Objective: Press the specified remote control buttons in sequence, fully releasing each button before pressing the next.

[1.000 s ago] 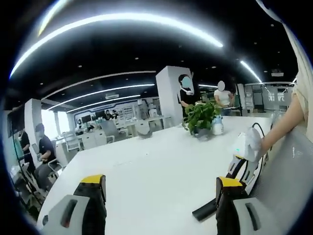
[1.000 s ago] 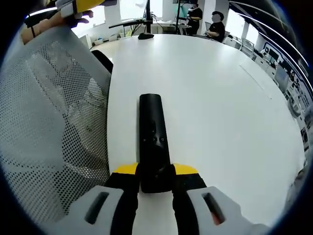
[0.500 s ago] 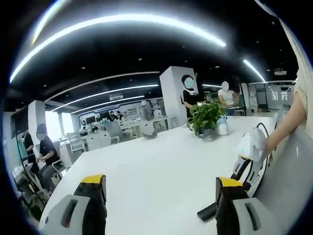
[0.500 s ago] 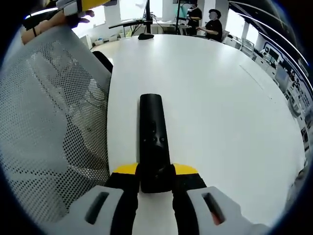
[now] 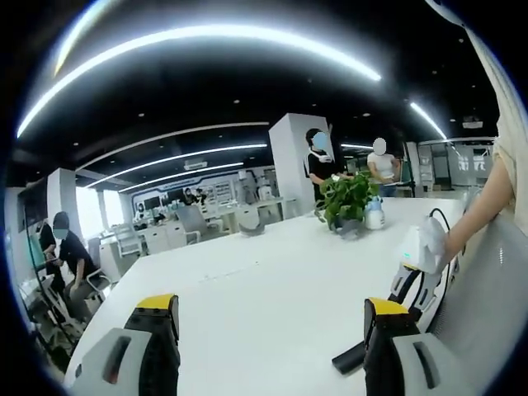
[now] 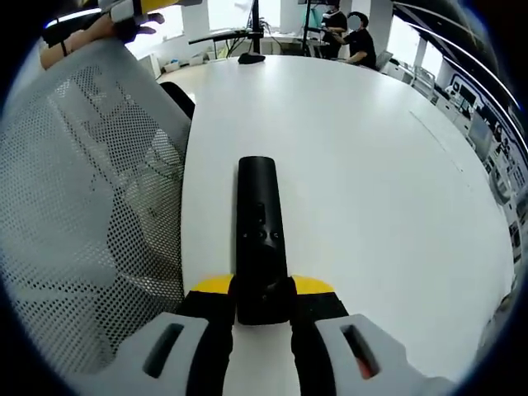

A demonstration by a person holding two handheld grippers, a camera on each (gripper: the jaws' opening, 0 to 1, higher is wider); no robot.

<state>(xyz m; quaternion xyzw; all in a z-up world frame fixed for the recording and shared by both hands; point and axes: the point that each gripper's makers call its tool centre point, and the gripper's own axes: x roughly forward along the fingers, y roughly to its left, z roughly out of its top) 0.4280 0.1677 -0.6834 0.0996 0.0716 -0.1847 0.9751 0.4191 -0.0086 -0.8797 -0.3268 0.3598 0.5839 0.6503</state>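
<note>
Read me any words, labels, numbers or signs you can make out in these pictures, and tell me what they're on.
None can be read.
Remote: button marks too small to read.
Far wall display in the left gripper view: too blurred to read.

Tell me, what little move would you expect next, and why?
Probably the left gripper swings down toward the remote control. The right gripper already clamps its near end over the white table, while the left one is open and aimed away from it.

grey claw (image 6: 262, 307), yellow tips, black pads
</note>
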